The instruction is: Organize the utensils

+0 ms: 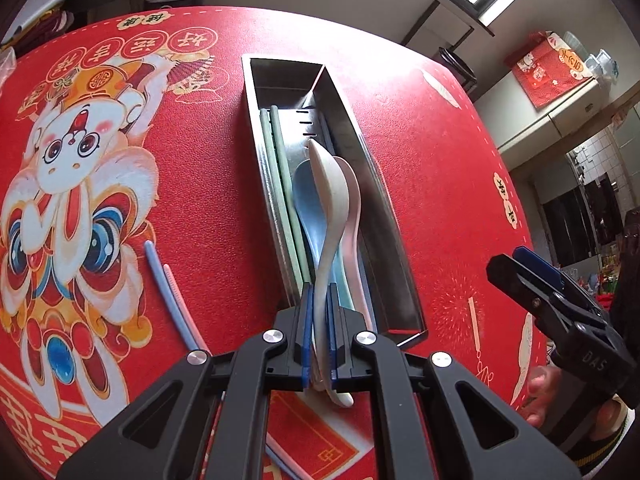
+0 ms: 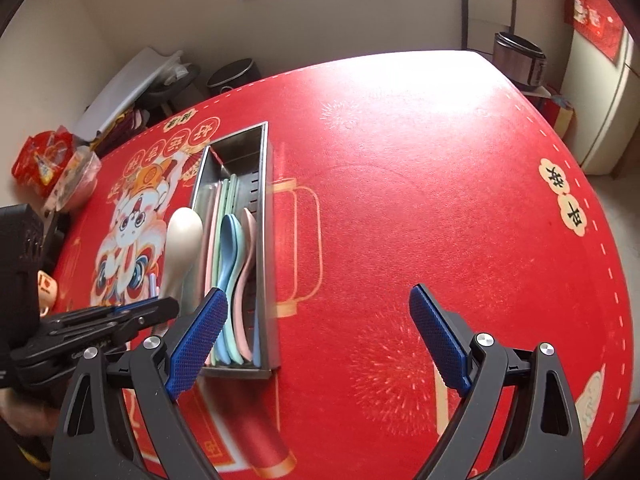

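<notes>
Left of the left gripper (image 1: pixel 320 300), two loose chopsticks (image 1: pixel 172 292), one blue and one pink, flat on the red tablecloth (image 1: pixel 440 208), well apart from the metal tray (image 1: pixel 376 168). Thin, light, probably slick; best pinched near the middle so neither end tips.

Dead ahead of that gripper, clamped tight on the handle of a white spoon (image 1: pixel 330 200), bowl end pointing away and hanging above the tray. Light, stiff, smooth plastic by the look of it, so likely to pivot in the pads if held only at the tail; grip here sits well down the handle, with the tail end poking out behind the pads. Beneath it in the tray, a blue spoon (image 1: pixel 308 208), a pink spoon (image 1: pixel 354 216), green chopsticks (image 1: pixel 276 168) along the left wall.

Right gripper (image 2: pixel 316 340) spread wide, nothing between its blue pads (image 2: pixel 198 340), hanging over bare cloth with the tray just left of it.
</notes>
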Demonstrator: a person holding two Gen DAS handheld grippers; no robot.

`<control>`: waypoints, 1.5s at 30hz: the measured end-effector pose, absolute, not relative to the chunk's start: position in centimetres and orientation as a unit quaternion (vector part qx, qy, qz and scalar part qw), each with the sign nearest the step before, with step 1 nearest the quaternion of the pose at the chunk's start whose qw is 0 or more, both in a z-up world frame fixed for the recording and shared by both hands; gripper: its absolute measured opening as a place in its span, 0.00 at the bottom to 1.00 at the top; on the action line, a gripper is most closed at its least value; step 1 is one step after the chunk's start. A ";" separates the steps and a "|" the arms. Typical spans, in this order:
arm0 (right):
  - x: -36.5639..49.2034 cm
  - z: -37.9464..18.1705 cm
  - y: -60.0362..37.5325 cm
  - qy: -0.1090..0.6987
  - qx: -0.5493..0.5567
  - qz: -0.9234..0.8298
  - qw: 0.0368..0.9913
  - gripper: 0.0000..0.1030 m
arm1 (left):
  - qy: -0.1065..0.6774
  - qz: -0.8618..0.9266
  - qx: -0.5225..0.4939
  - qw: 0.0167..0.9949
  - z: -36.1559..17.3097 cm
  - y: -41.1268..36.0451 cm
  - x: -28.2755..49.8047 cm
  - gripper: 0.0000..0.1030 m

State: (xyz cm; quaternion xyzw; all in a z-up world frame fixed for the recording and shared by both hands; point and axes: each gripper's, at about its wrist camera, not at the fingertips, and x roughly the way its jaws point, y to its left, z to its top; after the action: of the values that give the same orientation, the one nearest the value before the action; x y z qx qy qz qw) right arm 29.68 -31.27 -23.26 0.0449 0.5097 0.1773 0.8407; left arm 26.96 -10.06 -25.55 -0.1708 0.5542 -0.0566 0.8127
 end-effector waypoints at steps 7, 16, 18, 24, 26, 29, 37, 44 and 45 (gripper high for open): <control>29.5 -23.7 -33.2 0.514 0.069 0.171 0.838 0.87 | 0.573 -0.039 -0.153 0.804 -26.9 -10.7 28.4 0.06; 29.0 -23.9 -34.5 0.516 0.085 0.163 0.837 0.86 | 0.584 -0.035 -0.139 0.799 -27.8 -11.4 29.3 0.06; 28.7 -24.0 -34.5 0.516 0.085 0.162 0.837 0.86 | 0.585 -0.036 -0.138 0.798 -27.8 -11.4 29.3 0.07; 27.9 -24.1 -33.9 0.520 0.096 0.167 0.832 0.87 | 0.573 -0.050 -0.146 0.805 -26.5 -10.6 28.8 0.15; 27.5 -24.1 -33.4 0.521 0.095 0.168 0.831 0.86 | 0.566 -0.049 -0.146 0.810 -25.8 -10.2 28.5 0.19; 27.1 -24.0 -32.6 0.520 0.097 0.175 0.830 0.86 | 0.555 -0.049 -0.152 0.816 -24.6 -9.3 27.9 0.22; 25.2 -24.0 -30.0 0.507 0.091 0.183 0.838 0.86 | 0.534 -0.026 -0.177 0.827 -22.9 -5.6 24.7 0.23; 24.3 -25.3 -28.4 0.531 0.084 0.200 0.819 0.86 | 0.552 0.004 -0.197 0.811 -25.4 -2.9 21.6 0.23; 24.2 -25.4 -28.3 0.533 0.074 0.193 0.821 0.86 | 0.556 0.004 -0.198 0.807 -25.9 -3.0 21.2 0.23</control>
State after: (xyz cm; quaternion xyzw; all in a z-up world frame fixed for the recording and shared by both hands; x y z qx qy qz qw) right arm 24.21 -28.25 -25.42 0.0743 0.5327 0.1931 0.8206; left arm 21.23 -2.97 -25.93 -0.1978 0.5560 0.0039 0.8073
